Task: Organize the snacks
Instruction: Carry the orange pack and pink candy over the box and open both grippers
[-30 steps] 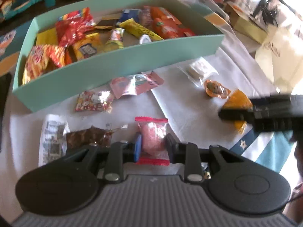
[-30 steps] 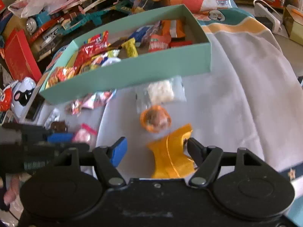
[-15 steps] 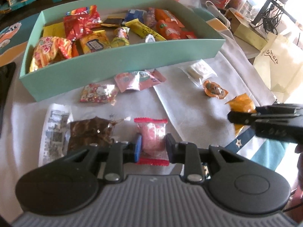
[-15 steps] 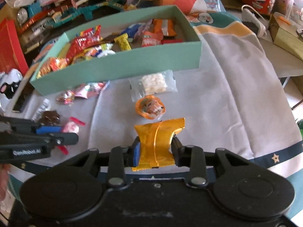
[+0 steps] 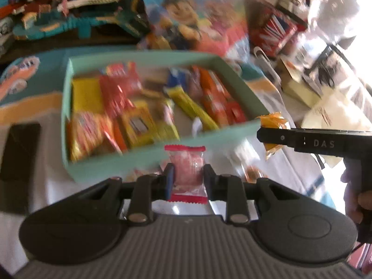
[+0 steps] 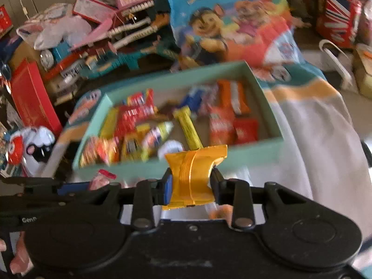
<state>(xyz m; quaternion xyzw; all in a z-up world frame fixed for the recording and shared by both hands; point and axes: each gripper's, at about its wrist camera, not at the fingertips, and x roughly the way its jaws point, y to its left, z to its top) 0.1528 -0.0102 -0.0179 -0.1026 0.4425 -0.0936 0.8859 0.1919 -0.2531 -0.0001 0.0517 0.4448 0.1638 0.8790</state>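
Note:
My left gripper (image 5: 187, 179) is shut on a pink candy in a clear wrapper with red ends (image 5: 187, 172), held in the air just before the near wall of the mint-green box (image 5: 148, 160). My right gripper (image 6: 191, 183) is shut on an orange-yellow foil packet (image 6: 193, 174), also lifted, in front of the same box (image 6: 255, 145). The box holds several bright snack packets. In the left wrist view the right gripper (image 5: 267, 136) shows from the side with the orange packet (image 5: 273, 122). In the right wrist view the left gripper (image 6: 76, 187) and pink candy (image 6: 102, 179) show at lower left.
A few loose snacks lie blurred on the white cloth (image 5: 253, 174) between me and the box. A black phone (image 5: 19, 162) lies at the left. A cartoon snack bag (image 6: 230, 21), toys (image 6: 130, 34) and red boxes (image 6: 30, 100) crowd behind the box.
Both grippers have lifted their snacks off the cloth and moved up and forward toward the box. The view is now blurred by motion.

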